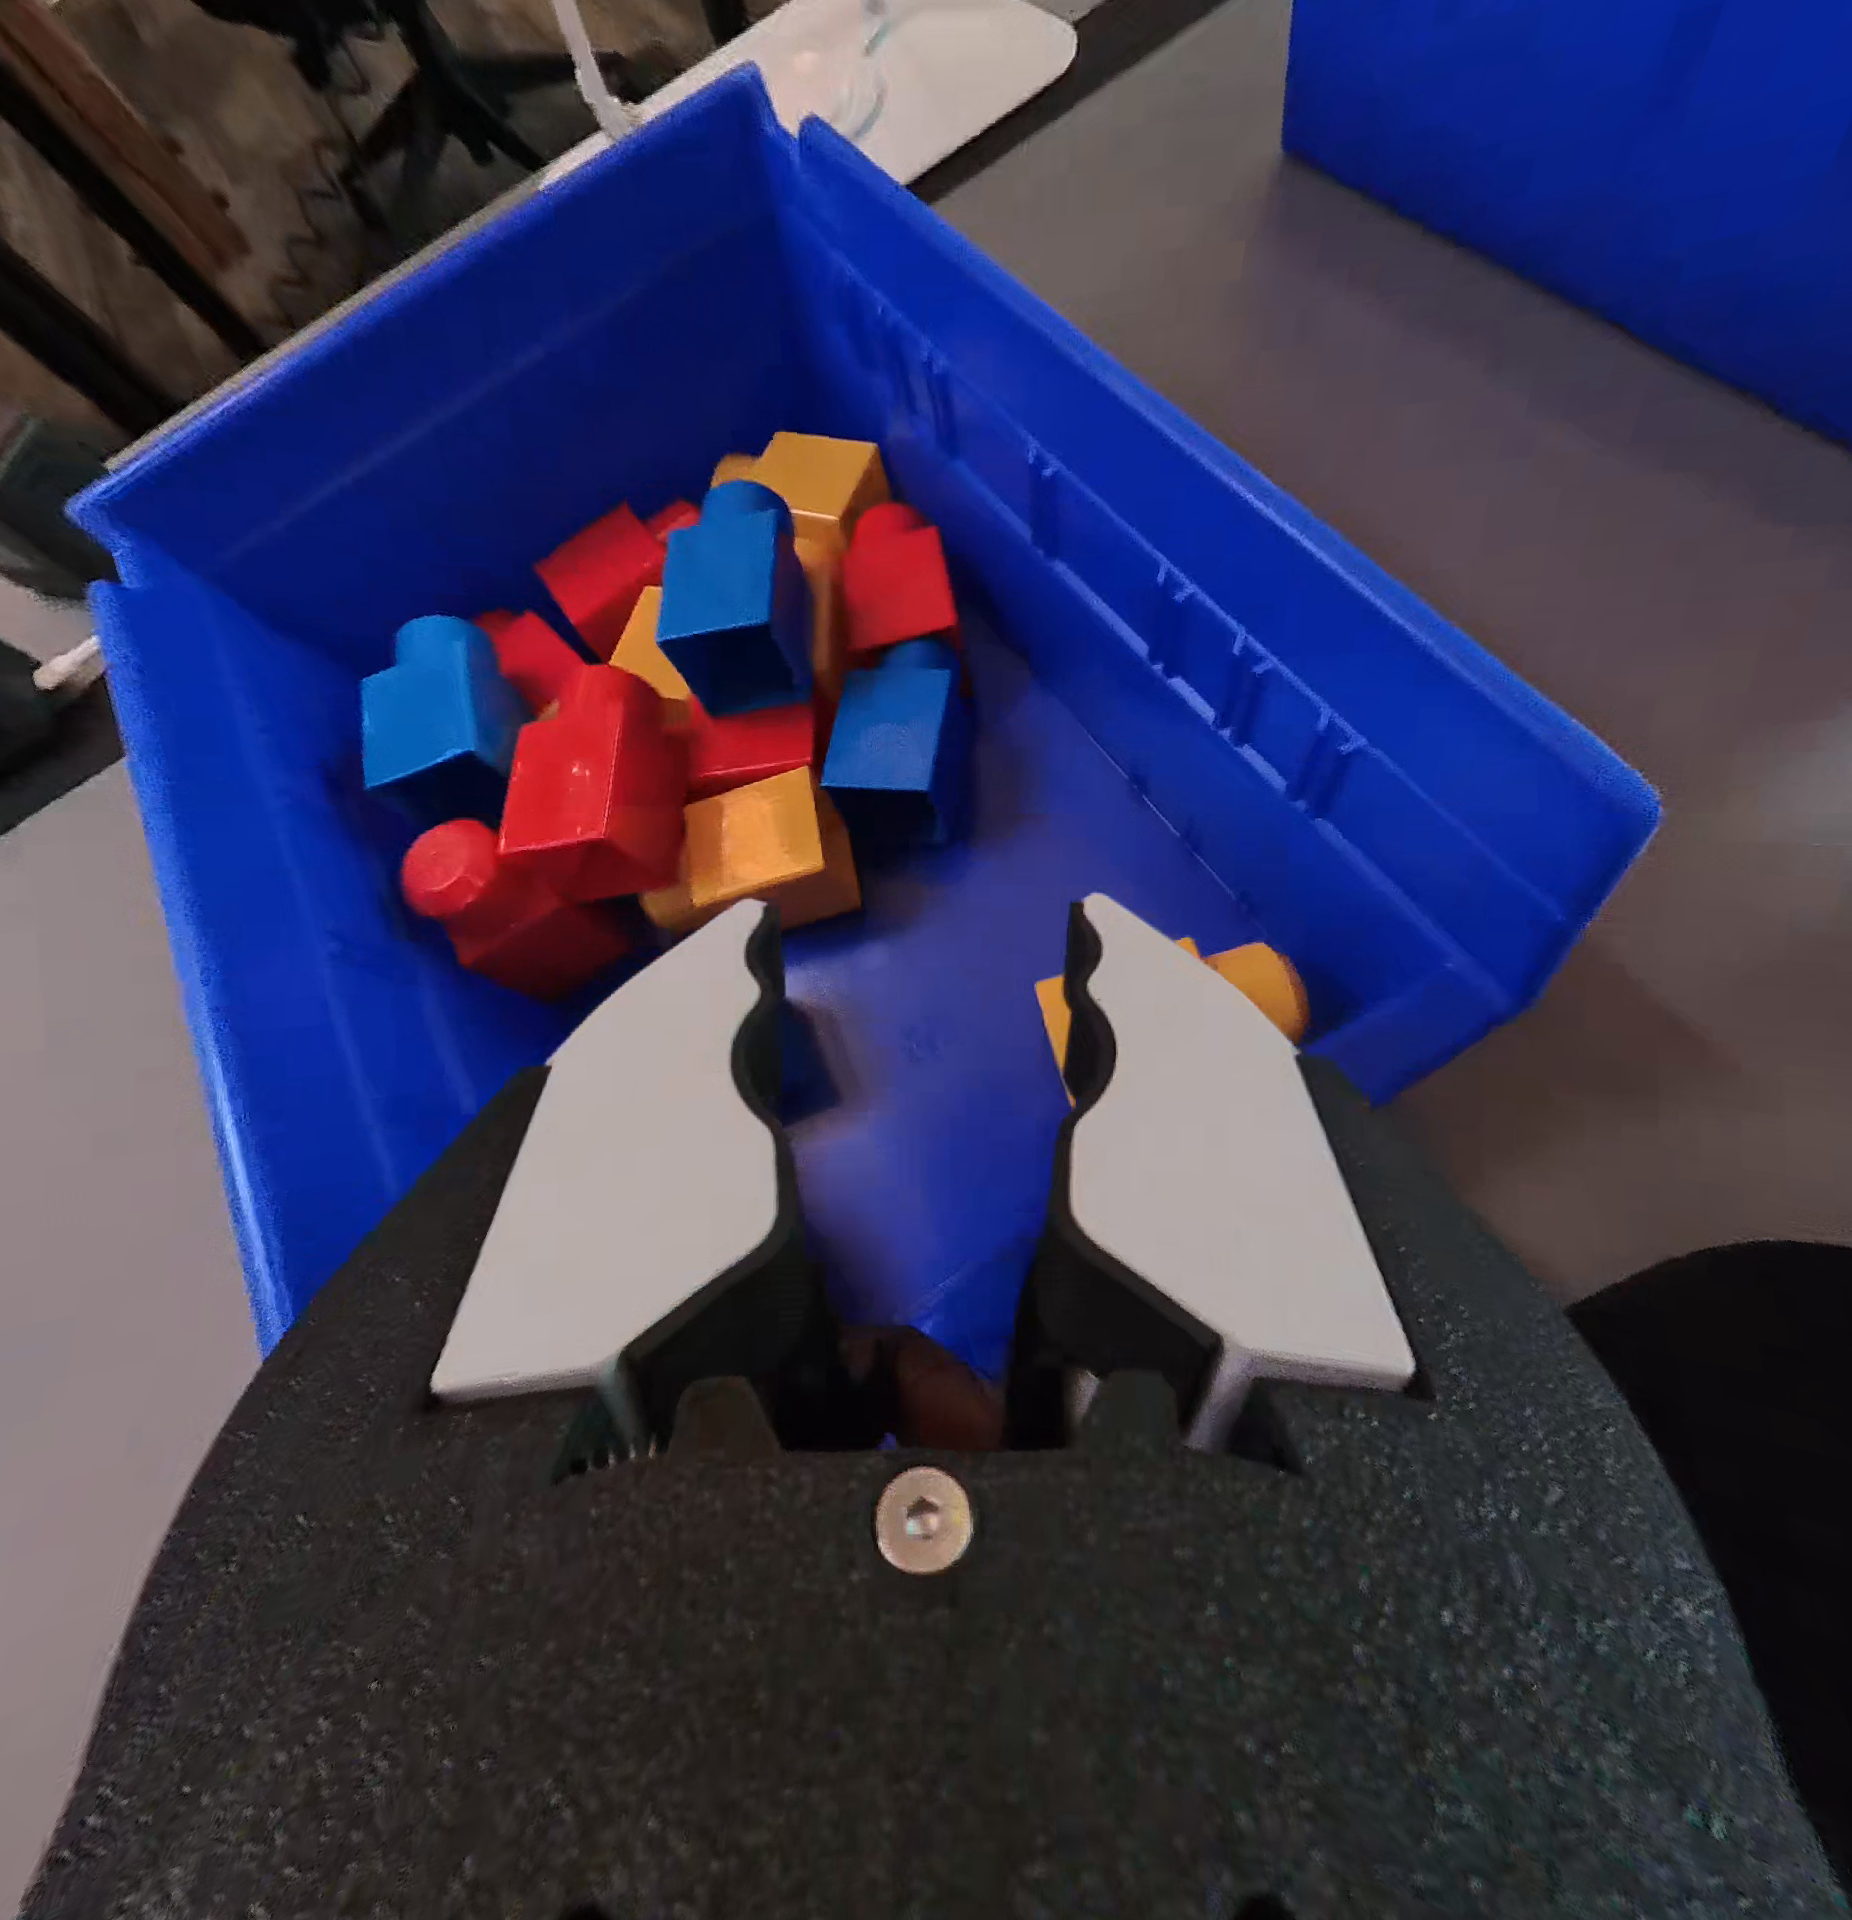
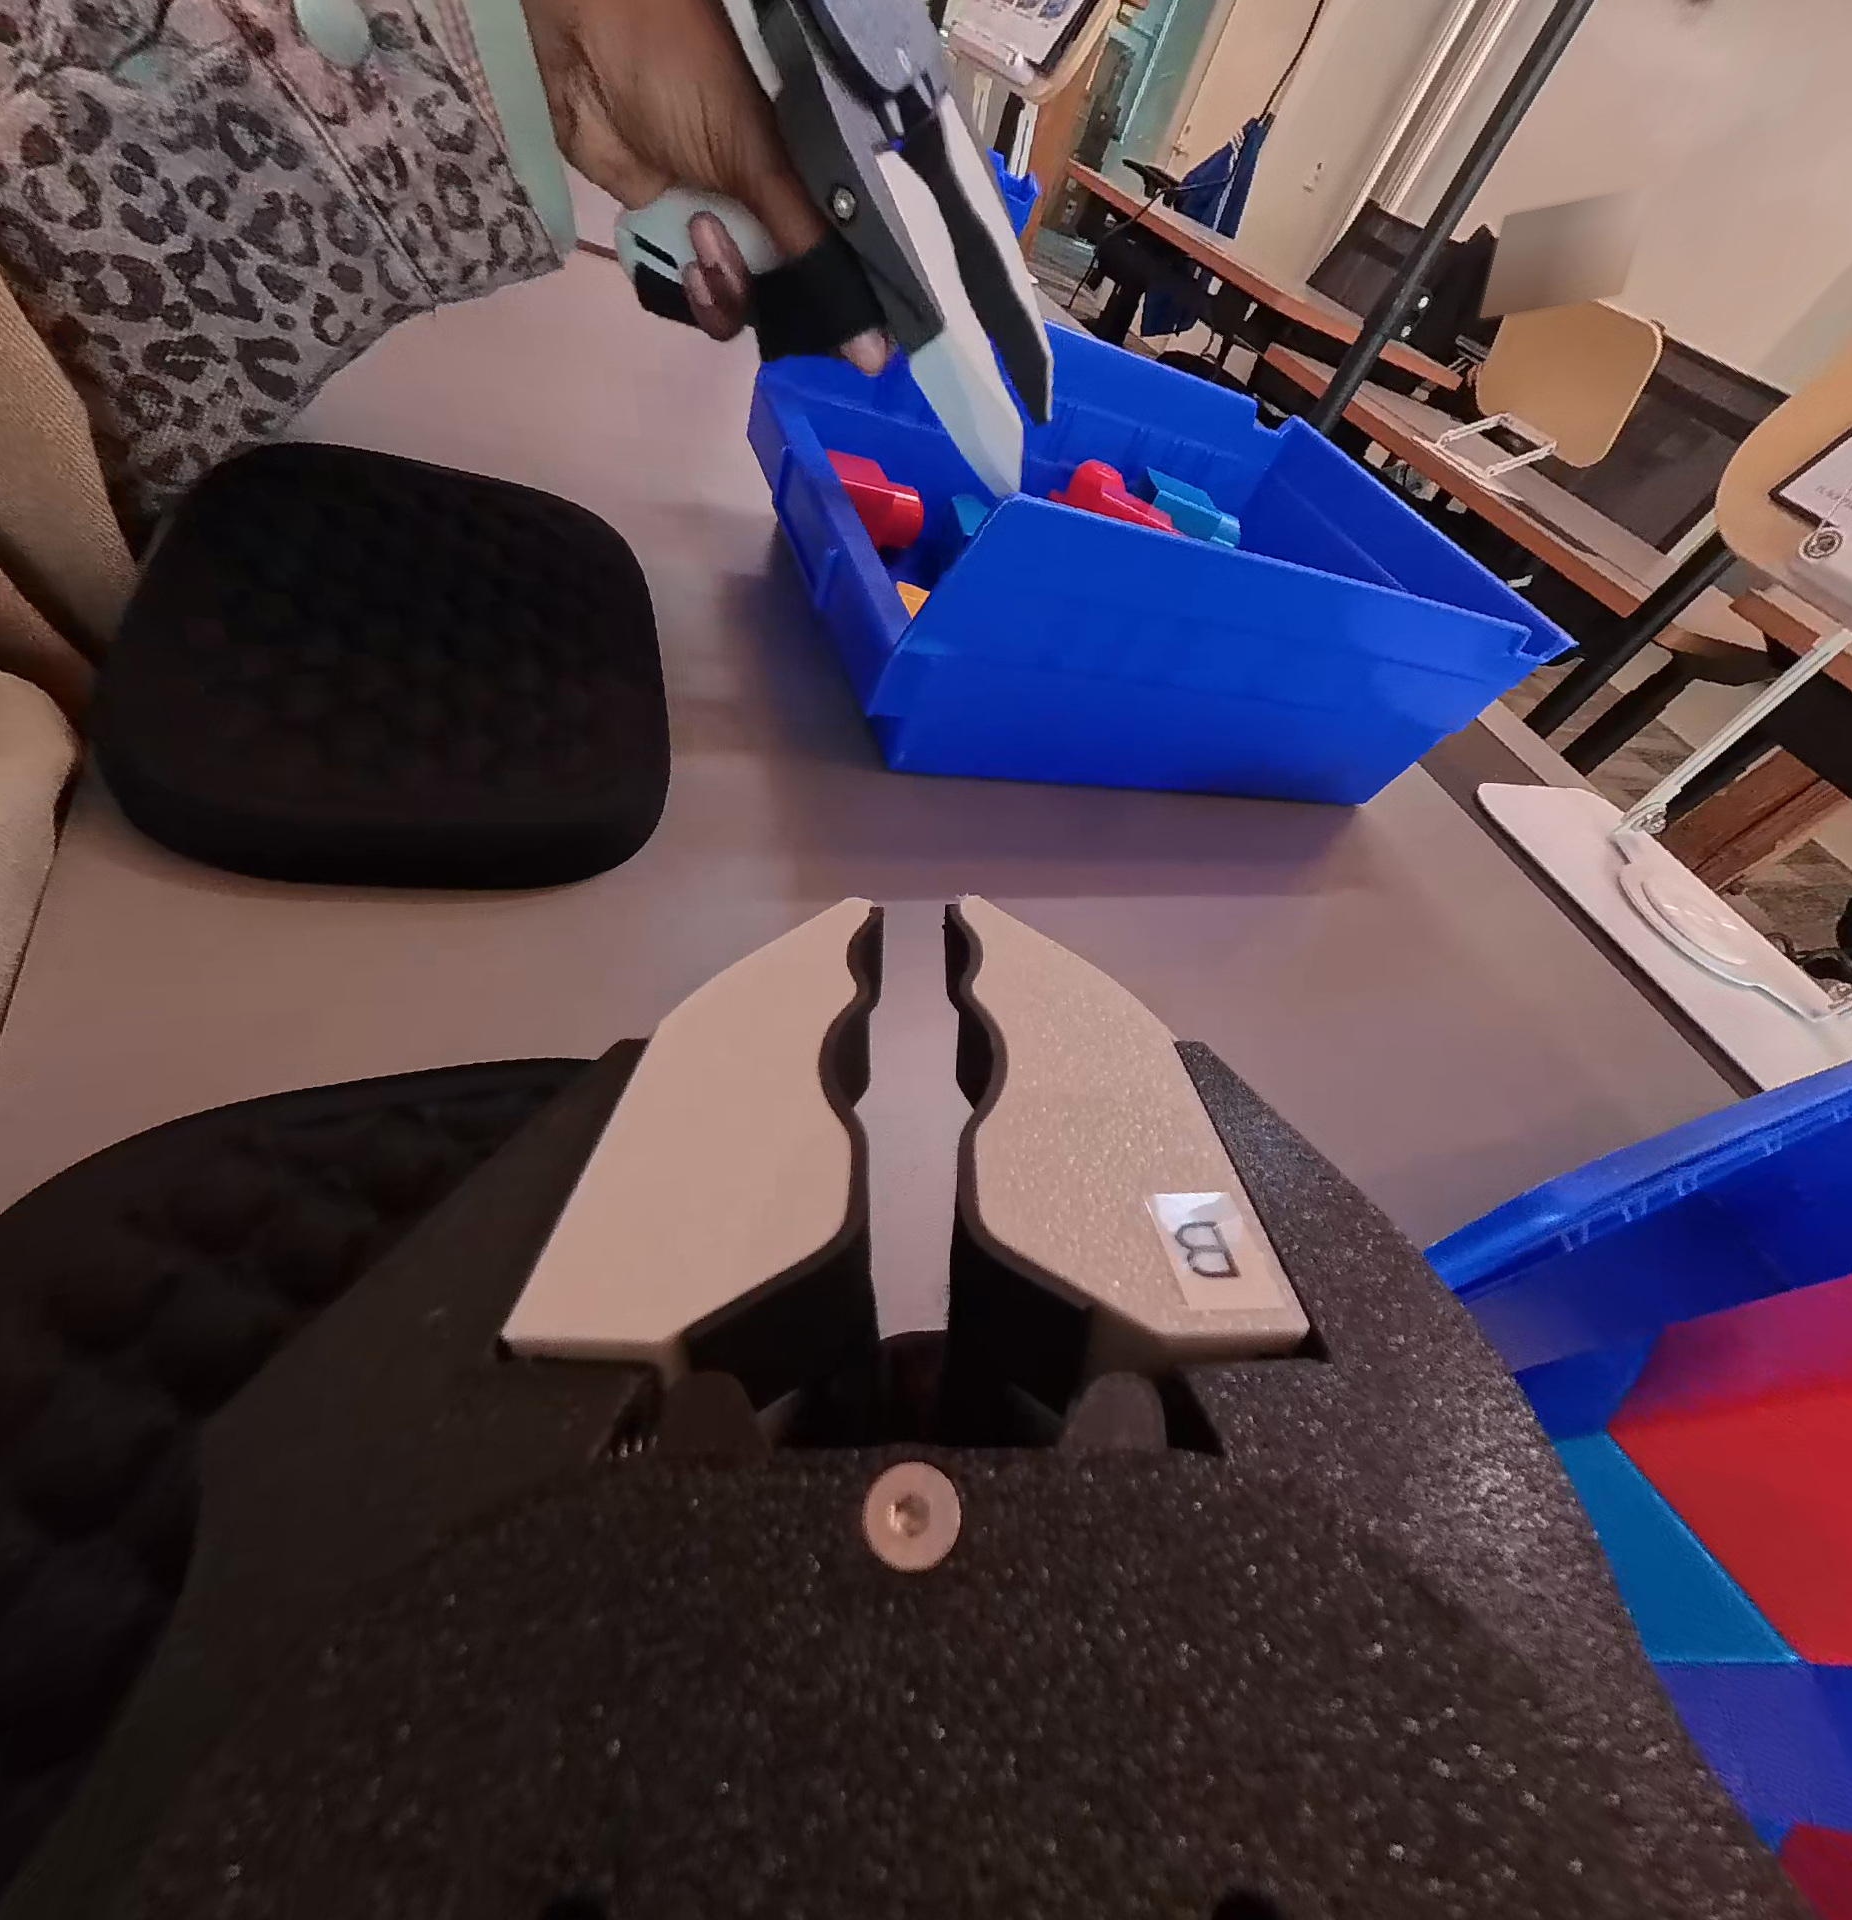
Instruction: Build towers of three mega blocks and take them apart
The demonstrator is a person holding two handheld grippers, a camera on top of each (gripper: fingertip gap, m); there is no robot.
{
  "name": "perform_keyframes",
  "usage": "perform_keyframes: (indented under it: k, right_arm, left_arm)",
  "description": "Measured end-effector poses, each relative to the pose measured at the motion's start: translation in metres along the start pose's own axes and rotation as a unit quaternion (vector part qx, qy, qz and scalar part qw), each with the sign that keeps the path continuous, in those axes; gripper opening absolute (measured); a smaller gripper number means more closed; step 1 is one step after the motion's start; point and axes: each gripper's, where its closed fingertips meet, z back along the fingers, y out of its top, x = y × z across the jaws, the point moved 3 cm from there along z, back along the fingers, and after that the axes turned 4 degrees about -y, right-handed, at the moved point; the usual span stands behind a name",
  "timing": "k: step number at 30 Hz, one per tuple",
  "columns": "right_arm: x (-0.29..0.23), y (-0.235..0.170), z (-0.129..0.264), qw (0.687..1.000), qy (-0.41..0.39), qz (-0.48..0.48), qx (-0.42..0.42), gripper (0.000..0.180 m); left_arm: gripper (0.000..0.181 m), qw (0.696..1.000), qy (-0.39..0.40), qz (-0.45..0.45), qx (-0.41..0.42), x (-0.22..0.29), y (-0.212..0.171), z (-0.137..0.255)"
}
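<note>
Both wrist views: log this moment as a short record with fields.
bin: blue bin on the grey table
contents: red, blue and orange blocks heaped at the far end; one orange block alone by the near wall
left gripper: open, empty, fingers over the bin's near end
right gripper: narrowly open, empty, low over bare table
second bin: at the right gripper's right, with blocks inside

An office or classroom-like room. Long wooden desks [image 2: 1306,301] with pale moulded chairs [image 2: 1566,379] line the cream wall. A grey worktable [image 2: 1317,987] holds blue parts bins [image 2: 1161,665].
</note>
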Motion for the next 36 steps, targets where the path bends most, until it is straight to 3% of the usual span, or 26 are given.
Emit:
perform_keyframes:
  k: [3, 10, 14, 15, 22, 28, 31, 36]
  right_arm:
    - [0.0, 0.0, 0.0, 1.0, 0.001, 0.001, -0.002, 0.011]
    - [0.001, -0.001, 0.0, 1.0, 0.001, 0.002, -0.003, 0.011]
    - [0.001, -0.001, 0.0, 1.0, 0.002, 0.003, -0.002, 0.011]
    - [0.001, -0.001, 0.0, 1.0, 0.002, 0.004, -0.002, 0.011]
    - [0.003, -0.002, 0.0, 1.0, 0.001, 0.005, -0.004, 0.012]
    - [0.007, 0.0, 0.002, 1.0, -0.005, -0.006, 0.01, 0.012]
    - [0.011, 0.004, 0.006, 0.999, -0.011, -0.021, 0.028, 0.013]
    - [0.019, 0.009, 0.013, 0.997, -0.027, -0.044, 0.062, 0.018]
  left_arm:
    - [0.052, 0.999, 0.002, -0.013, -0.034, -0.008, 0.001, -0.018]
    - [0.051, 0.987, 0.1, -0.054, -0.117, -0.058, 0.012, -0.045]
    - [0.051, 0.979, 0.112, -0.043, -0.167, -0.079, 0.0, -0.068]
    - [0.043, 0.977, 0.125, -0.036, -0.167, -0.084, -0.003, -0.072]
    - [0.039, 0.98, 0.136, -0.036, -0.141, -0.084, -0.003, -0.071]
    - [0.038, 0.99, 0.136, -0.01, 0.024, -0.068, 0.033, -0.031]
    - [0.038, 0.982, 0.066, -0.029, 0.176, -0.031, 0.066, 0.0]
    - [0.039, 0.931, -0.094, 0.009, 0.354, 0.053, 0.098, 0.037]
